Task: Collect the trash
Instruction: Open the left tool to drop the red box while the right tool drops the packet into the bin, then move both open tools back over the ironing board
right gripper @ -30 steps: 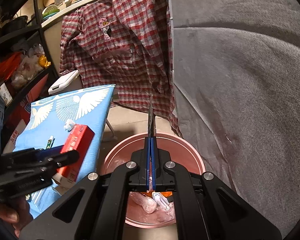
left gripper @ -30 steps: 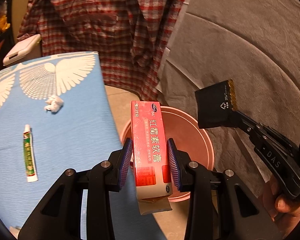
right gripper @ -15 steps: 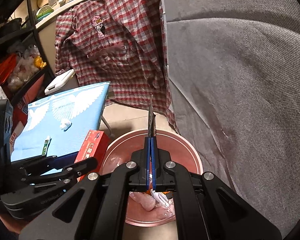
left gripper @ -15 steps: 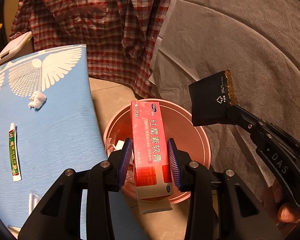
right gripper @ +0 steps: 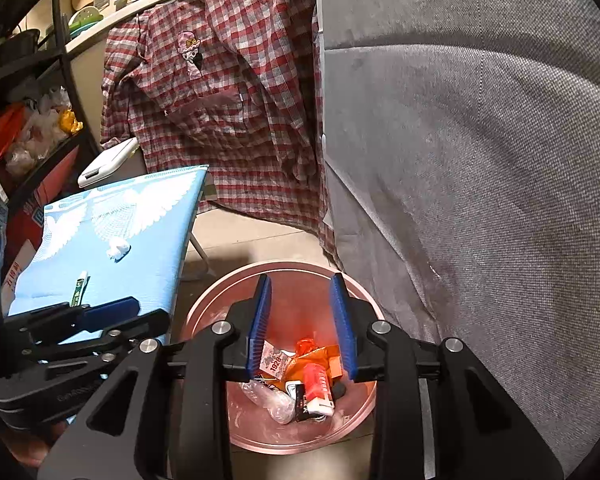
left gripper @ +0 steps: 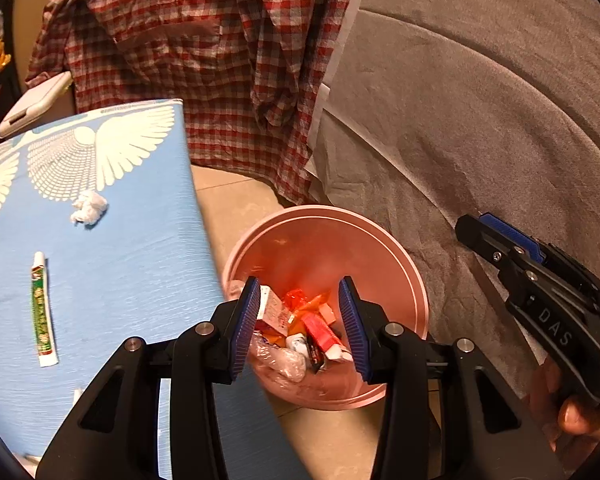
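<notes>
The pink bin (left gripper: 400, 248) (right gripper: 220, 292) stands on the floor between the blue table and the grey cover. Both grippers hover over it. My left gripper (left gripper: 298, 284) is opening, with nothing between its blue pads. The red box (left gripper: 320, 334) (right gripper: 316, 384) lies in the bin among wrappers. My right gripper (right gripper: 300, 280) is also opening and empty; a dark packet (right gripper: 302, 404) lies below it in the bin. On the blue tablecloth (left gripper: 120, 260) (right gripper: 148, 248) lie a white tissue wad (left gripper: 88, 208) (right gripper: 118, 249) and a green tube (left gripper: 42, 310) (right gripper: 80, 288).
A red plaid shirt (left gripper: 204, 52) (right gripper: 228, 92) hangs behind the bin. Grey fabric (left gripper: 480, 120) (right gripper: 480, 200) fills the right side. A white device (left gripper: 32, 104) lies beyond the table's far edge. Cluttered shelves (right gripper: 24, 120) stand at the left.
The left gripper's jaws widened and the red box fell from them into the bin. The right gripper opened from shut and the black packet it held is gone from its fingers.
</notes>
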Demonstrator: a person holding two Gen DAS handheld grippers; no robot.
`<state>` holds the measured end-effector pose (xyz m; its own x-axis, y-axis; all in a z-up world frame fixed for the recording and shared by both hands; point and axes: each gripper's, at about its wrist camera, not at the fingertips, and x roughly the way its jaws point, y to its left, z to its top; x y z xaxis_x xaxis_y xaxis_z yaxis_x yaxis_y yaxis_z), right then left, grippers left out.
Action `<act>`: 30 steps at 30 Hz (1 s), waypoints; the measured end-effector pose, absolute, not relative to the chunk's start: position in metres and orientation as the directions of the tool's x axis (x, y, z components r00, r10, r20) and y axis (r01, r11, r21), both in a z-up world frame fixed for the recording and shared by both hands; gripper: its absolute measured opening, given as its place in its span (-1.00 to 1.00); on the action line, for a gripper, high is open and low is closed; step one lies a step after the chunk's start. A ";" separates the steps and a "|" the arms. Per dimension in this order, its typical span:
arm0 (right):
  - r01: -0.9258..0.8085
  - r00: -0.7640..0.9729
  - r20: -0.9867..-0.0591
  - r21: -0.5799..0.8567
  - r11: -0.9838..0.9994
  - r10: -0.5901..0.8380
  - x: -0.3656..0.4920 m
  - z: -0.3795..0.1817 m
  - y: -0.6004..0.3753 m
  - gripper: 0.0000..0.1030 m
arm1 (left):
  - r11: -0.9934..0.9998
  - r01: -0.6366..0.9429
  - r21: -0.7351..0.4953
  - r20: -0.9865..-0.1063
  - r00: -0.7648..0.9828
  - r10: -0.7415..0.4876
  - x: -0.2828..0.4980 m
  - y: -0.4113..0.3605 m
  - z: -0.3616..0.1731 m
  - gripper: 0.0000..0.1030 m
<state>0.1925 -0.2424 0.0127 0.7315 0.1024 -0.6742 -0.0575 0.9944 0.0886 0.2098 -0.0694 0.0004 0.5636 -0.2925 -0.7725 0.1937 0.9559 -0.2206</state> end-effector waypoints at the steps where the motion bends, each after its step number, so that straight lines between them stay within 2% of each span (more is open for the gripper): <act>1: -0.058 0.733 -0.672 0.086 0.995 0.101 0.192 0.013 -0.242 -0.38 | 0.959 0.191 -0.211 -0.769 0.573 -0.283 0.207 -0.065 0.003 -0.20; 13: -0.102 0.793 -0.599 0.049 0.994 0.112 0.171 0.033 -0.211 -0.31 | 0.983 0.116 -0.140 -0.706 0.685 -0.181 0.176 0.000 0.036 -0.21; 23: -0.228 0.793 -0.560 0.091 0.969 0.239 0.155 0.042 -0.155 -0.32 | 0.992 0.043 -0.120 -0.679 0.725 -0.113 0.140 0.083 0.047 -0.22; 27: -0.282 0.765 -0.576 0.103 0.954 0.288 0.146 0.036 -0.129 -0.34 | 0.993 0.000 -0.119 -0.677 0.732 -0.081 0.121 0.125 0.045 -0.22; 30: -0.311 0.731 -0.595 0.143 0.939 0.333 0.140 0.030 -0.112 -0.42 | 0.990 -0.038 -0.132 -0.686 0.725 -0.064 0.107 0.153 0.042 -0.24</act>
